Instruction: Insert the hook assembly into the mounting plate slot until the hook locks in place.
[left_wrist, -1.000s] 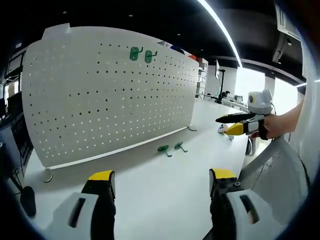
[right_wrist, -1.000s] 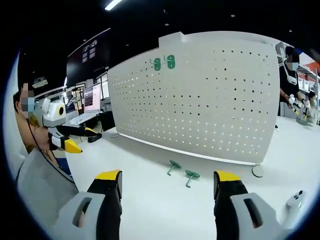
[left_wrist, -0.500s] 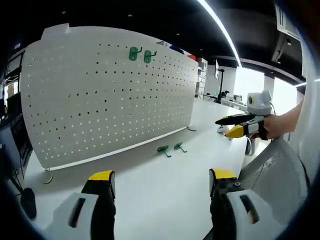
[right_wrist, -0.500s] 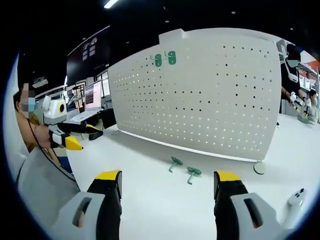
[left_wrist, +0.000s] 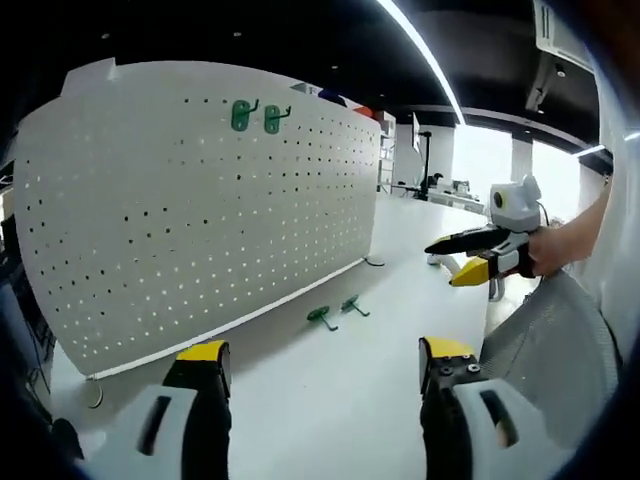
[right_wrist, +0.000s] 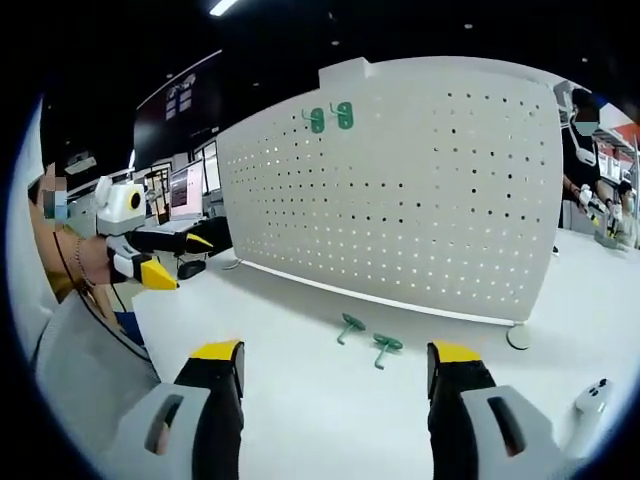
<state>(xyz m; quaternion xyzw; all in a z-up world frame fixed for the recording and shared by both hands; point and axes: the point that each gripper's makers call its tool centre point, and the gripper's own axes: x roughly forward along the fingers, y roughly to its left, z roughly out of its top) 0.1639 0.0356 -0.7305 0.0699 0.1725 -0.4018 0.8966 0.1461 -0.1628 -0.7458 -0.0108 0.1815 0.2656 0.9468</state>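
Holding both grippers, left (left_wrist: 318, 365) and right (right_wrist: 335, 368), fingers spread, empty; hooks (right_wrist: 365, 335) before pegboard (right_wrist: 420, 190) on bench (right_wrist: 300, 400), so we see everything.

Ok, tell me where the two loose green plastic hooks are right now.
The two loose green plastic hooks lie side by side on the white table, just in front of the white pegboard panel; in the left gripper view they sit mid-frame near its lower edge.

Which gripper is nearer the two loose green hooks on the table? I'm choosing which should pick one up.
Right, slightly, it seems. The green hooks lie just ahead of the right gripper, between its jaws; they sit farther ahead of the left gripper.
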